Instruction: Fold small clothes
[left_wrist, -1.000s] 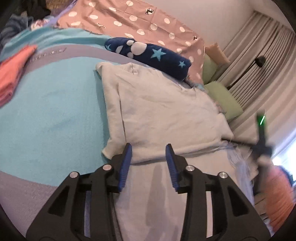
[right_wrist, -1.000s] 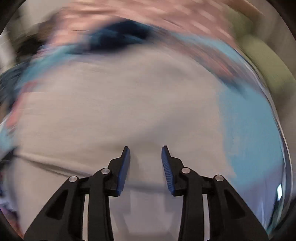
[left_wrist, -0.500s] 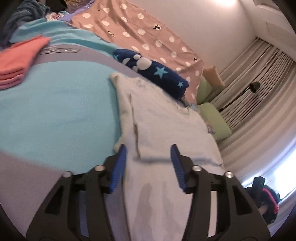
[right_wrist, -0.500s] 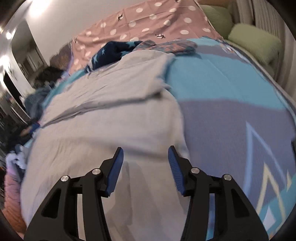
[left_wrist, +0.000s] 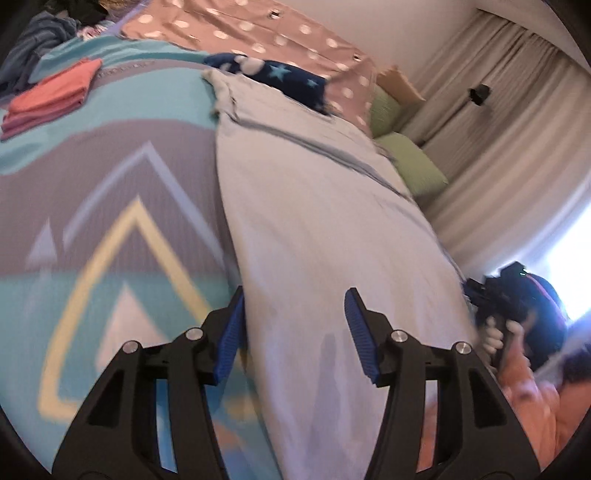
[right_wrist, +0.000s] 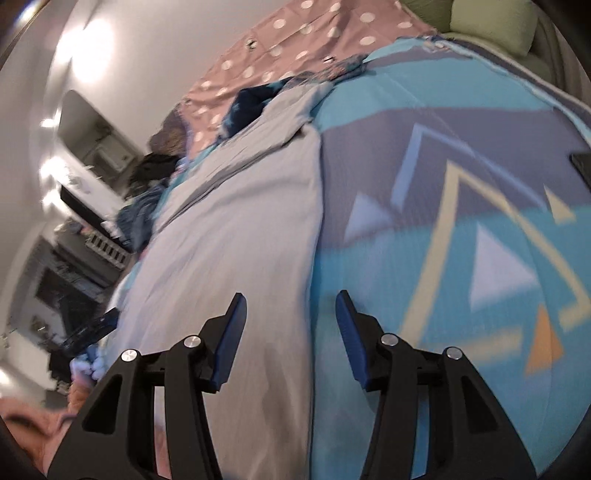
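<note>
A pale grey garment (left_wrist: 325, 206) lies stretched lengthwise on the patterned bedspread (left_wrist: 110, 192), its far part folded inward. My left gripper (left_wrist: 295, 295) is open above the garment's near left edge, with only flat cloth under the gap. My right gripper (right_wrist: 291, 295) is open too. It hovers over the near right edge of the garment (right_wrist: 240, 229), its right finger (right_wrist: 351, 332) above the bedspread (right_wrist: 461, 192). Neither gripper holds any cloth. The left wrist view also shows a hand with the other gripper (left_wrist: 498, 299) at the right.
A folded stack of coral clothes (left_wrist: 51, 99) sits far left on the bed. A navy star-print cloth (left_wrist: 280, 77) and a pink dotted blanket (left_wrist: 258, 29) lie beyond the garment. Green pillows (left_wrist: 413, 162) and curtains are at the right. A dark flat object (right_wrist: 581, 162) rests on the bedspread.
Both grippers have drawn back from the folded part to the garment's near end. The left now sits at its left edge, the right at its right edge, and both pairs of jaws stand wider.
</note>
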